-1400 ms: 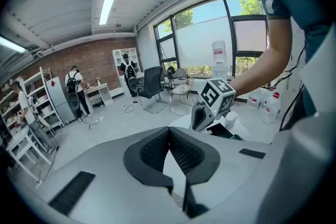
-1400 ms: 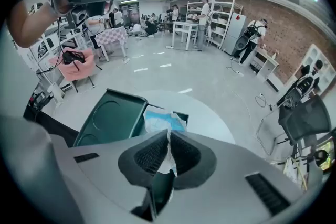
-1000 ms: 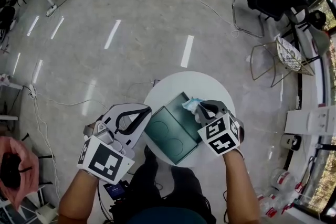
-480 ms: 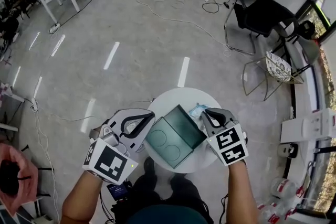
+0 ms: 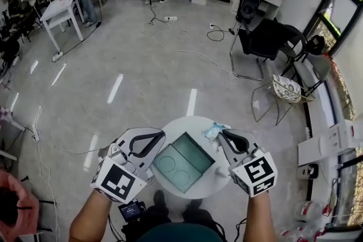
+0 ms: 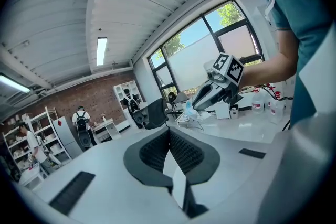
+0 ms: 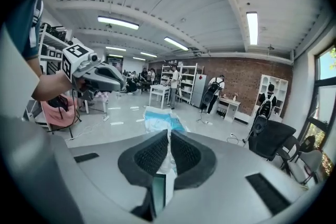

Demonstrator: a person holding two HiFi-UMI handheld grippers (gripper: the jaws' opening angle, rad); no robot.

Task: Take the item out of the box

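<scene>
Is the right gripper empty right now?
No, in the right gripper view the right gripper has its jaws closed on a blue-and-white packet that sticks out beyond them.

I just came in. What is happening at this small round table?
A person holds tongs in each hand over a small round white table with an open green box on it. The right tongs are shut on a light blue plastic packet, which in the head view sits just outside the box, by its far right corner. The left tongs are shut with nothing between them, at the box's left side. The box looks empty.
</scene>
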